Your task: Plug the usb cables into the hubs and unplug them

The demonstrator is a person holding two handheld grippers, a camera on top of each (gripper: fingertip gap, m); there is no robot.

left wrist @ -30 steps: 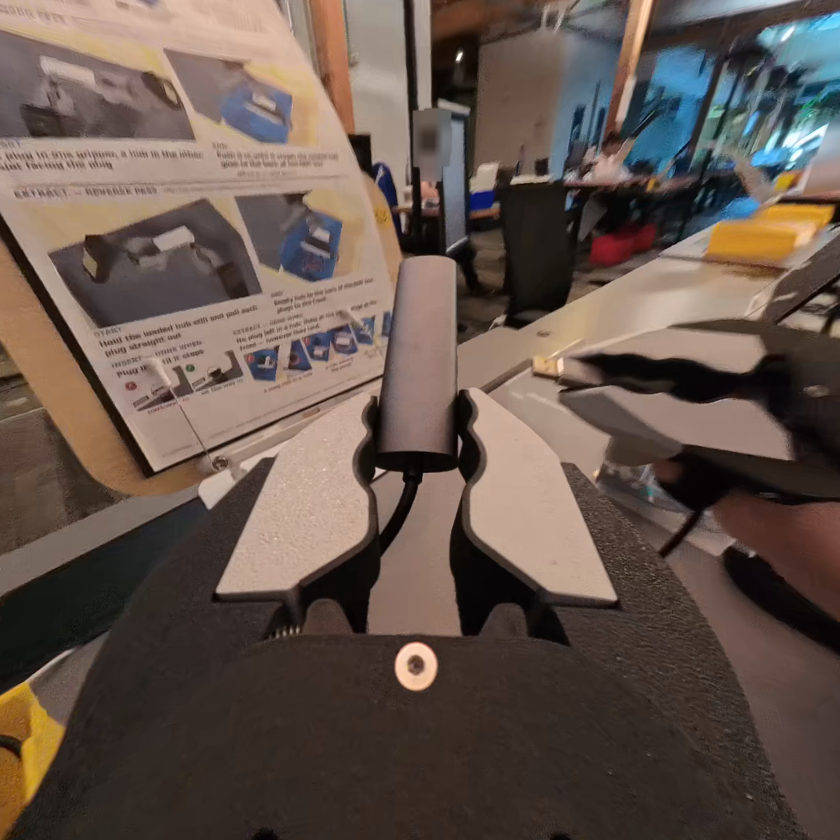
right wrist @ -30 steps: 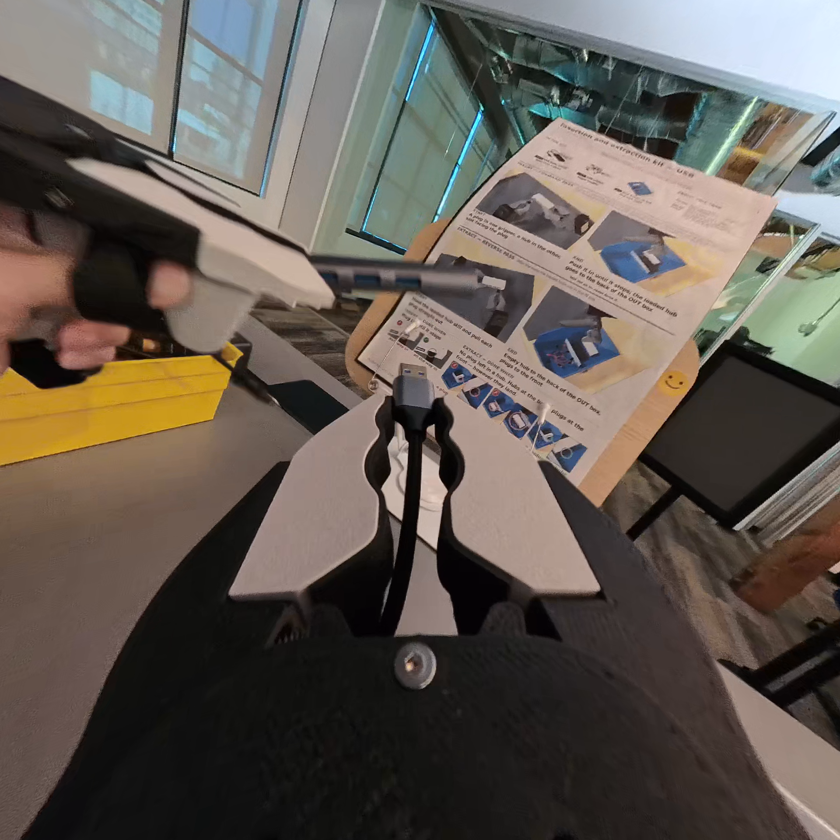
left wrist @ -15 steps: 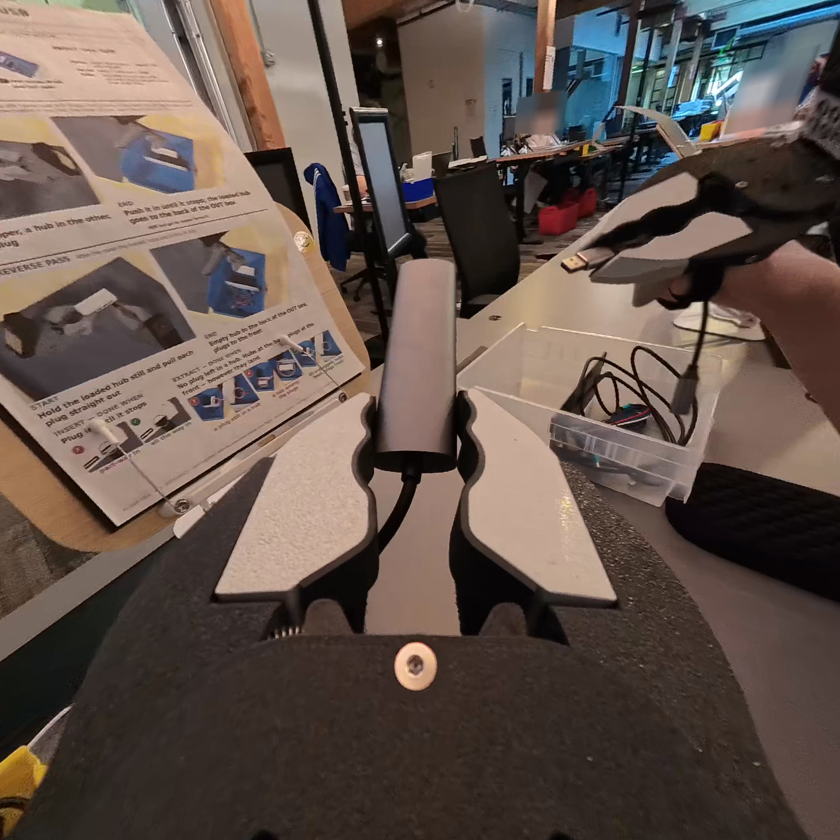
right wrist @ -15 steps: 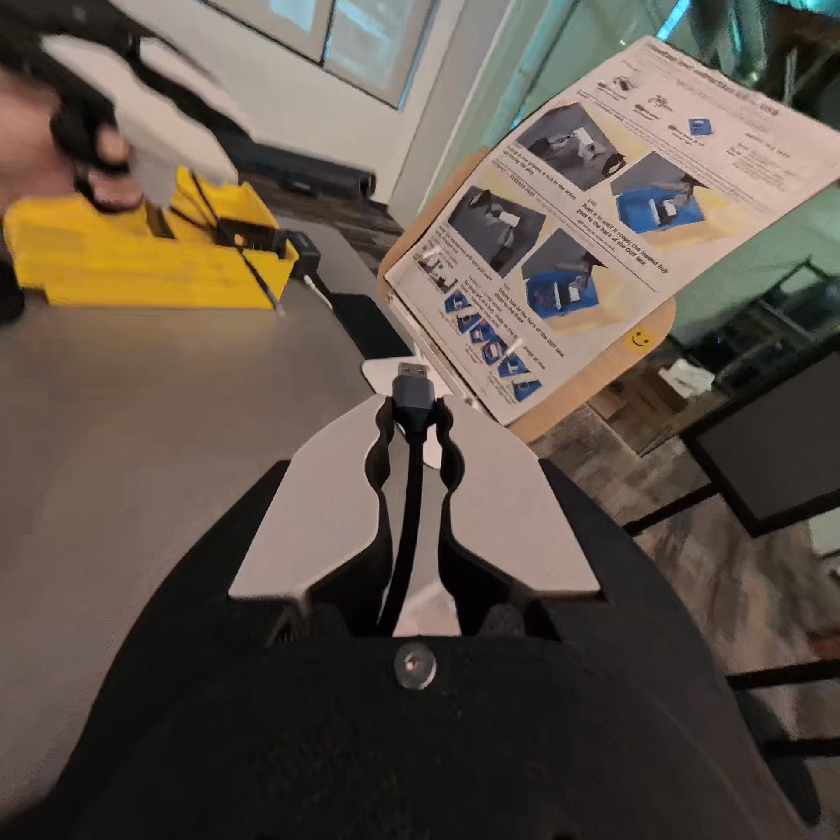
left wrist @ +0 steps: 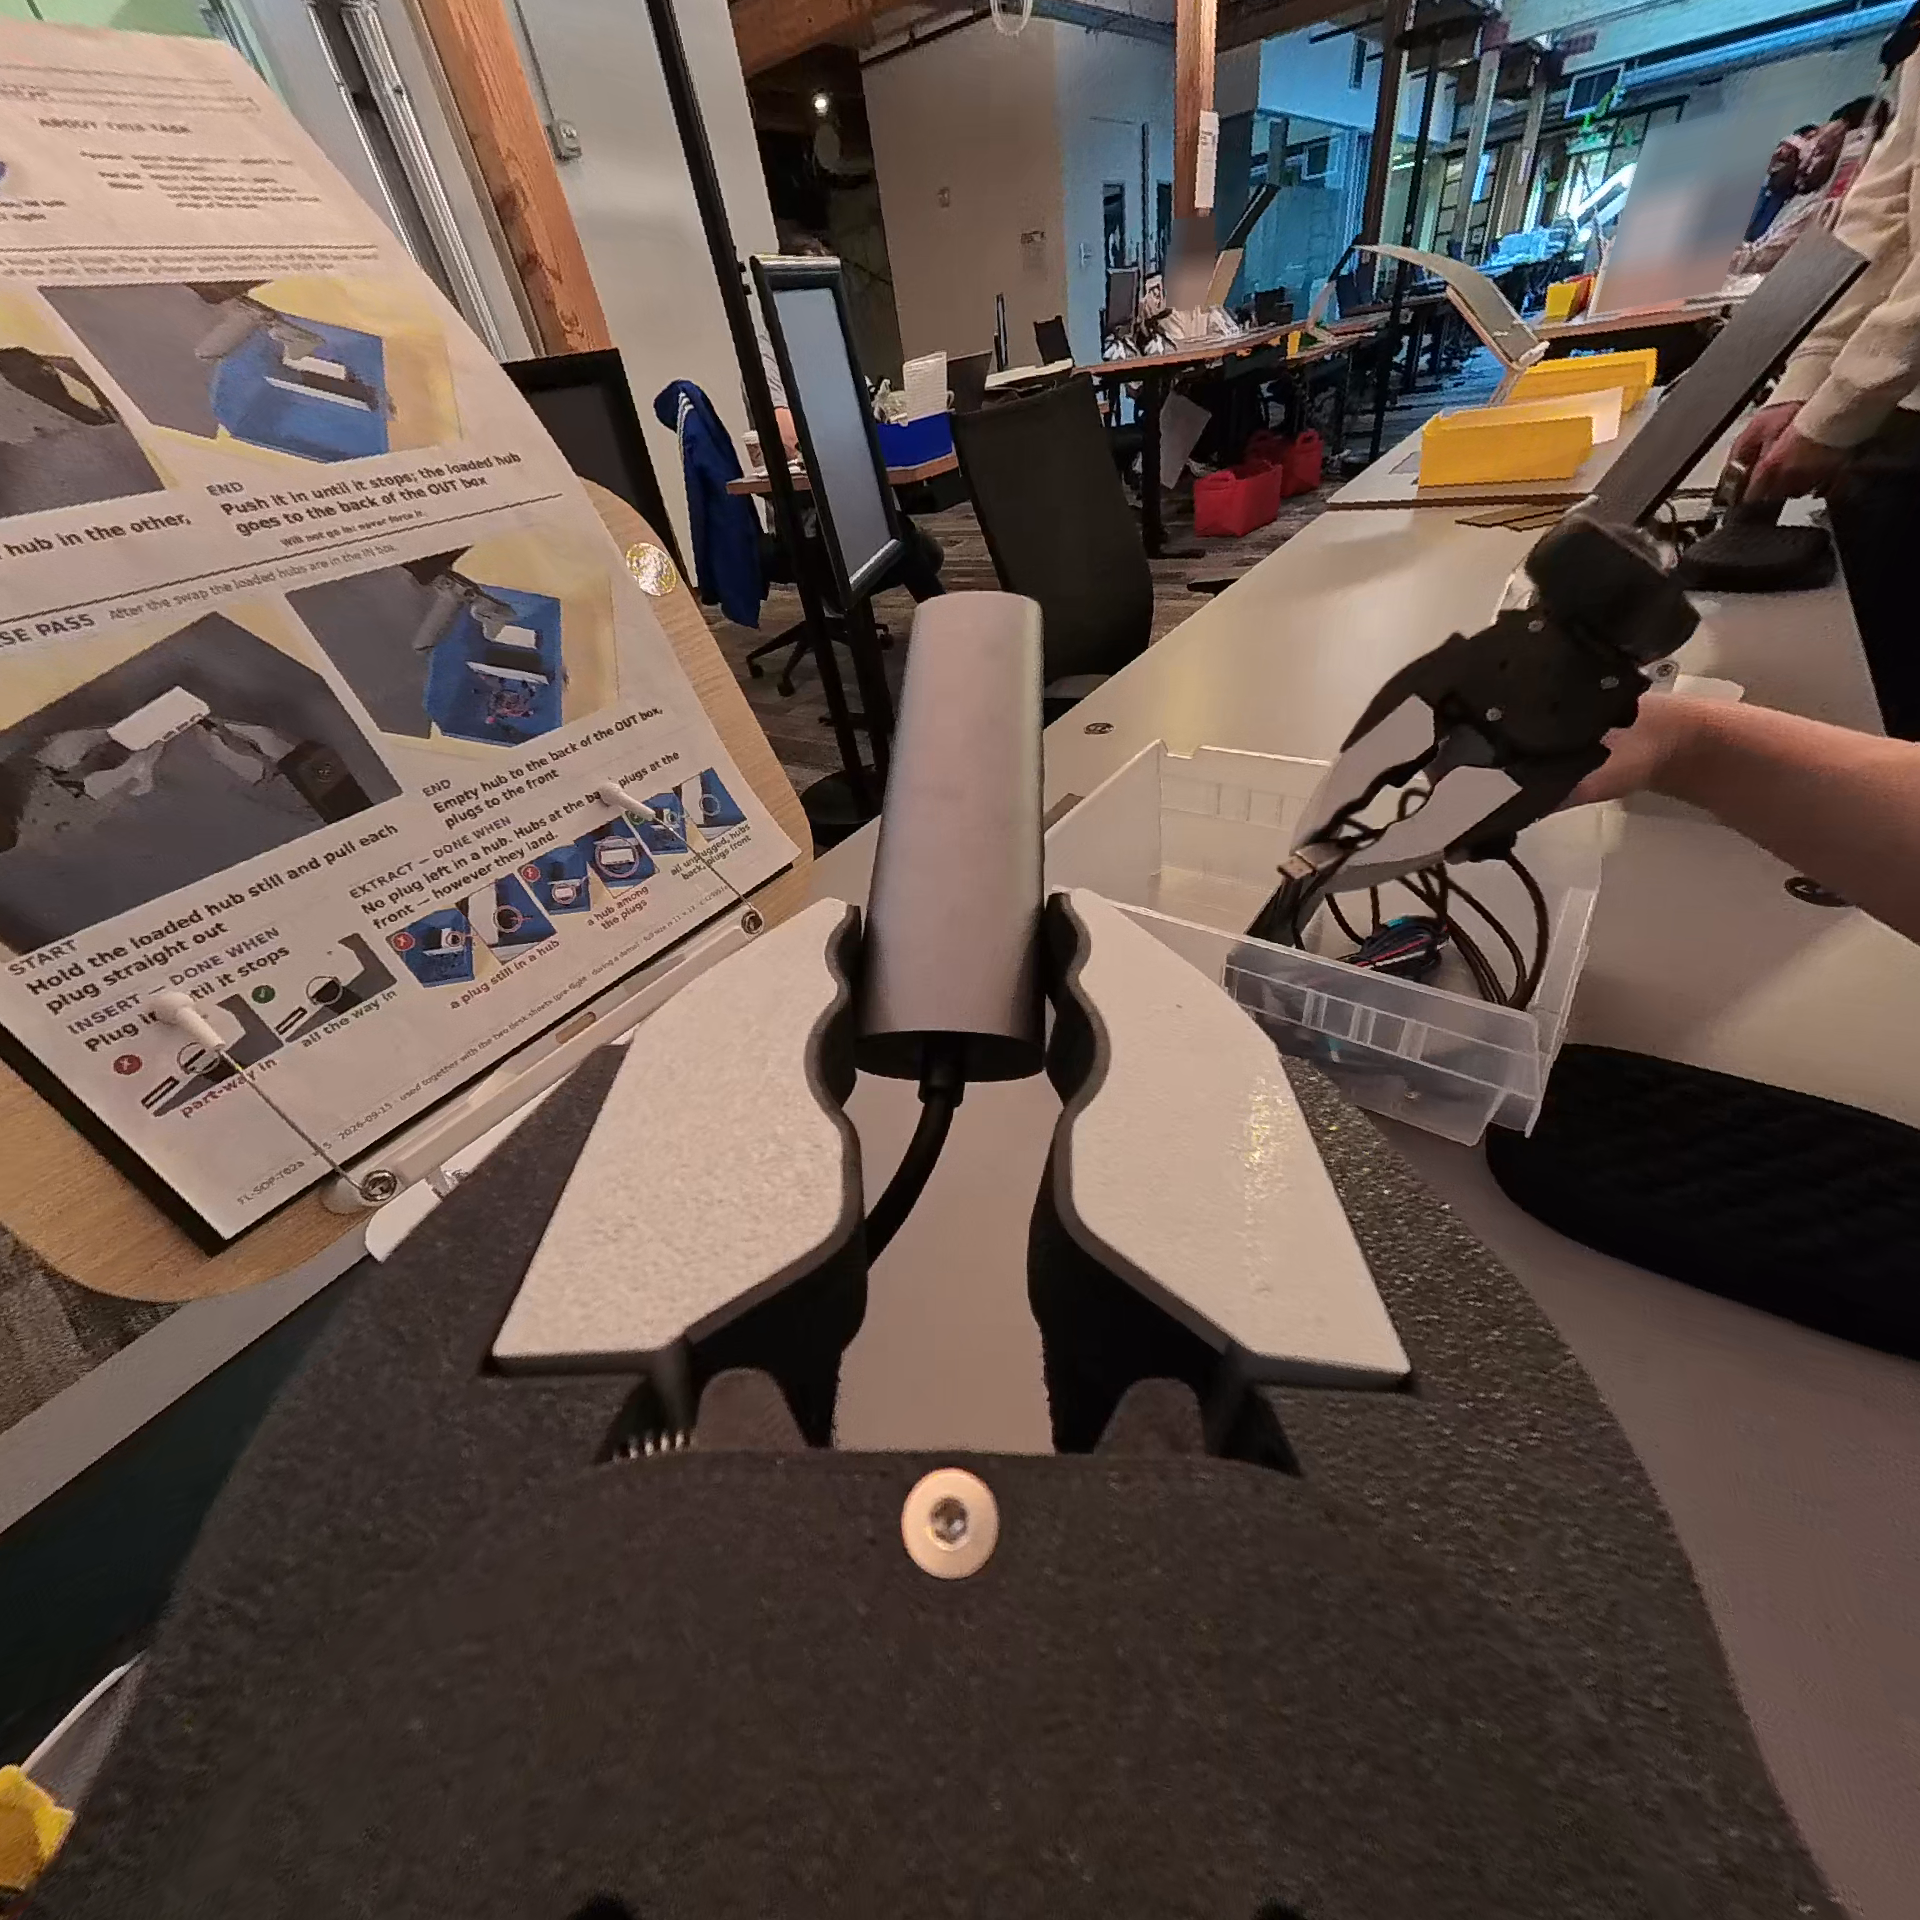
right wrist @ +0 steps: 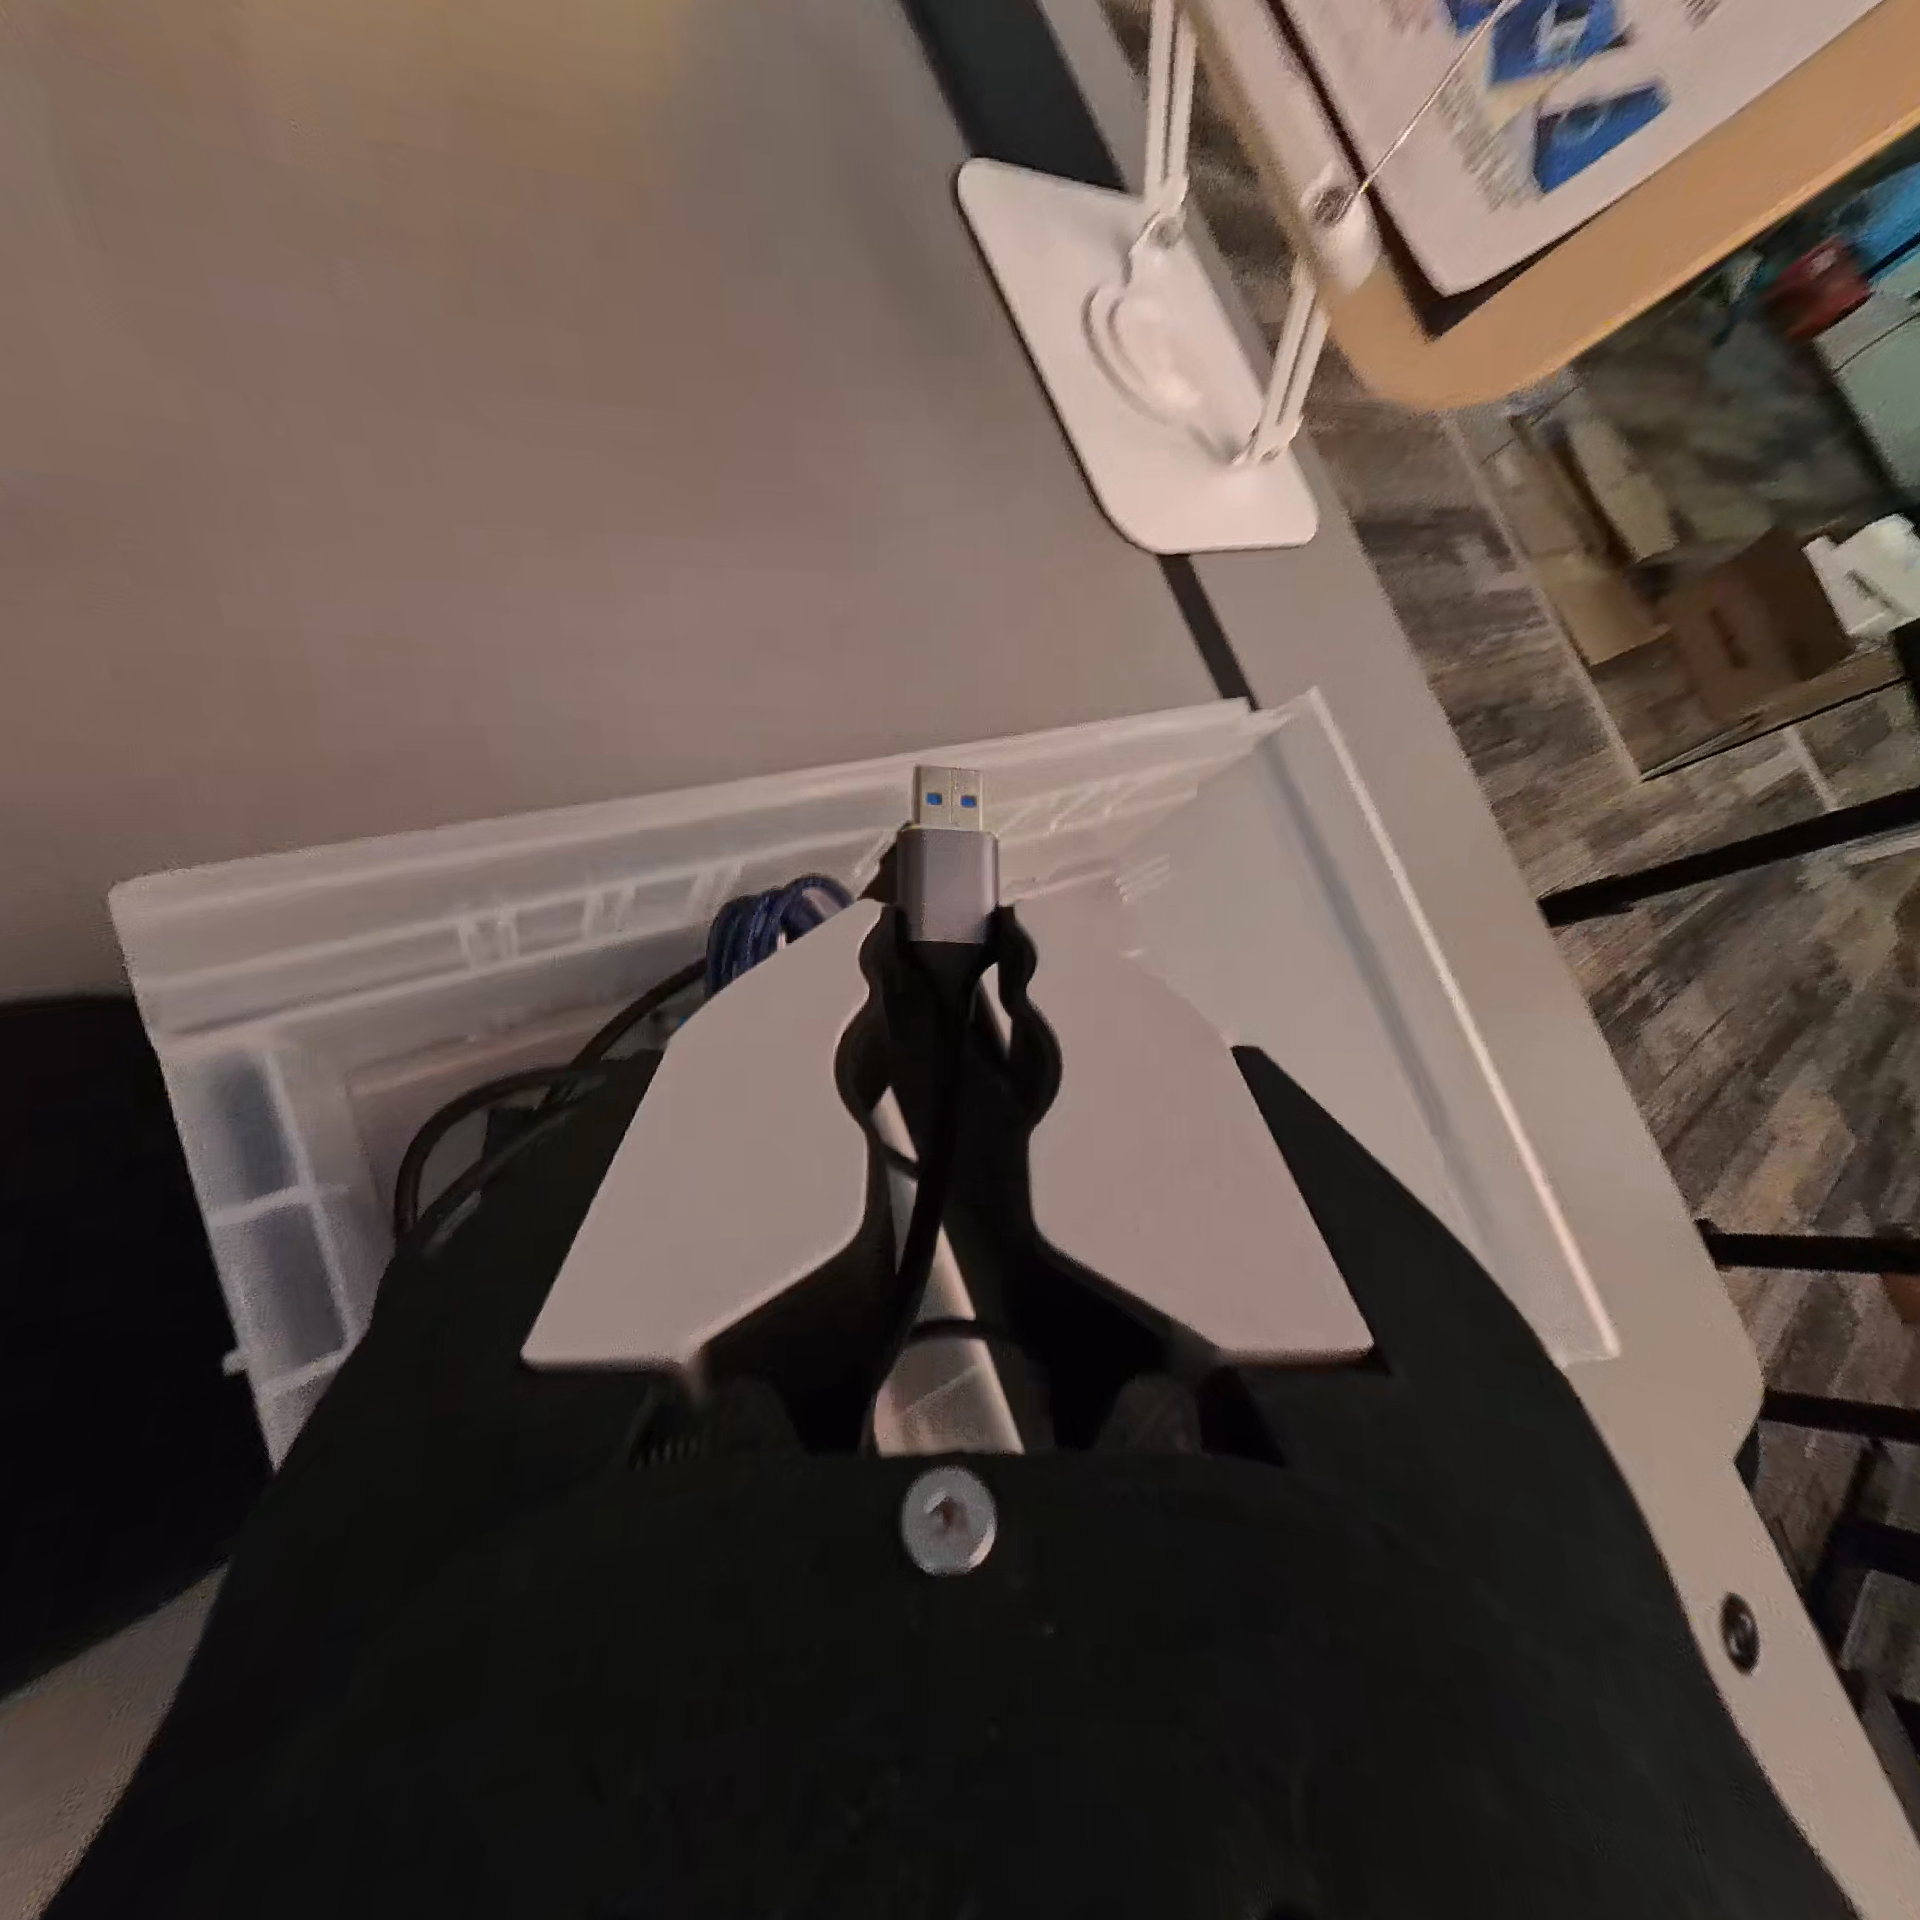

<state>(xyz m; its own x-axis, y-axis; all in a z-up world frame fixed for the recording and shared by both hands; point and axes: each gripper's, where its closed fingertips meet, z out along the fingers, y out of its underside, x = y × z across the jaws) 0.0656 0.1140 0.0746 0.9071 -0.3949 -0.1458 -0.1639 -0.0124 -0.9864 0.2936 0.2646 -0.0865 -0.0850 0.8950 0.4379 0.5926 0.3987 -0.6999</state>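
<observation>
Left wrist view: left gripper (left wrist: 951,997) is clamped on a dark grey USB hub (left wrist: 961,831), its 2 pale fingers (left wrist: 717,1122) pressing the hub's lower end from either side. The hub stands up and away from the camera, and a black cord (left wrist: 914,1164) leaves its near end and curves down between the fingers. Behind on the left, an instruction sheet (left wrist: 312,623) leans on a rounded wooden board (left wrist: 717,665). To the right, a clear plastic bin (left wrist: 1382,997) sits on the grey table (left wrist: 1299,623), with a tangle of dark cables (left wrist: 1455,935) inside. Right gripper (left wrist: 1320,862) hangs over that bin, held by a hand (left wrist: 1652,748), pointing down and left with a plug tip showing at its fingertips. A black mat (left wrist: 1714,1174) lies just beside the bin. Yellow bins (left wrist: 1507,447) stand well back on the table, near a person (left wrist: 1860,364) at the right edge.

Right wrist view: right gripper (right wrist: 951,925) pinches a USB plug (right wrist: 948,847) by its grey shell, the metal tip with 2 blue marks sticking out past the fingertips. Its black cable (right wrist: 925,1195) runs back between the fingers. The plug hovers above the clear plastic bin (right wrist: 1455,1039), near its far wall; a blue braided cable (right wrist: 769,914) and dark cables (right wrist: 468,1132) lie inside. Beyond the bin, a white stand base (right wrist: 1091,343) rests at the table (right wrist: 468,416) edge, carrying the wooden board (right wrist: 1558,301). This view is somewhat blurred
</observation>
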